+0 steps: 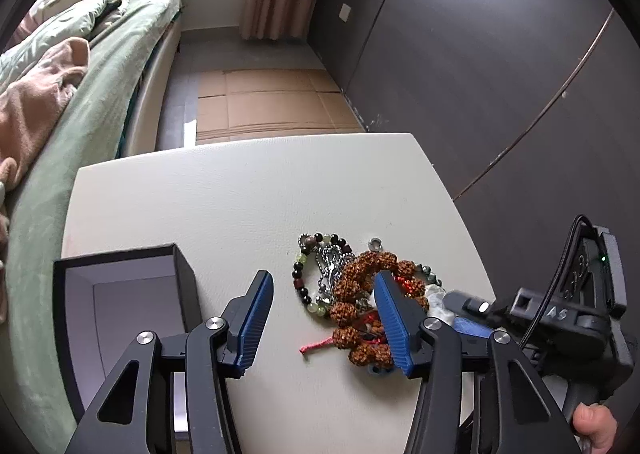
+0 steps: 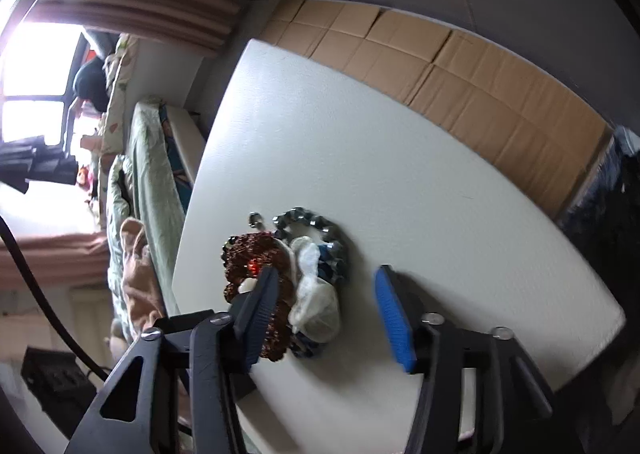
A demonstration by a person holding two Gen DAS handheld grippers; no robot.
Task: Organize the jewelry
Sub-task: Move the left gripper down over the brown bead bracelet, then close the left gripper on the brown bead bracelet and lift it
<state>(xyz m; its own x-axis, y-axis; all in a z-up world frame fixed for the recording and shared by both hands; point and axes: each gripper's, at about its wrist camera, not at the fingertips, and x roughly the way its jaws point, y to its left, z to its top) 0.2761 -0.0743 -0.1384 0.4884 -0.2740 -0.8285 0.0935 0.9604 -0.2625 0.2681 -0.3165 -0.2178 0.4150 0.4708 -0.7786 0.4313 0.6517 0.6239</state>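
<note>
Pick-up step, I'd judge: jewelry pile (image 1: 360, 294) sits near-right on the table (image 1: 200, 194), open box (image 1: 120, 294) to its left, left gripper (image 1: 324, 318) & right gripper (image 2: 324, 314) both part-open, holding nothing; next needs one piece isolated w/o snagging.

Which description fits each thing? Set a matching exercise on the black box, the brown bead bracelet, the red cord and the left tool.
Things:
1. black box
2. brown bead bracelet
3. red cord
4. left tool

Descriptions:
A. sticks out of the pile's near side
B. open, left of the pile
C. knobbly, on the pile
D. blue pads apart

Pairs: 1-B, 2-C, 3-A, 4-D
</note>
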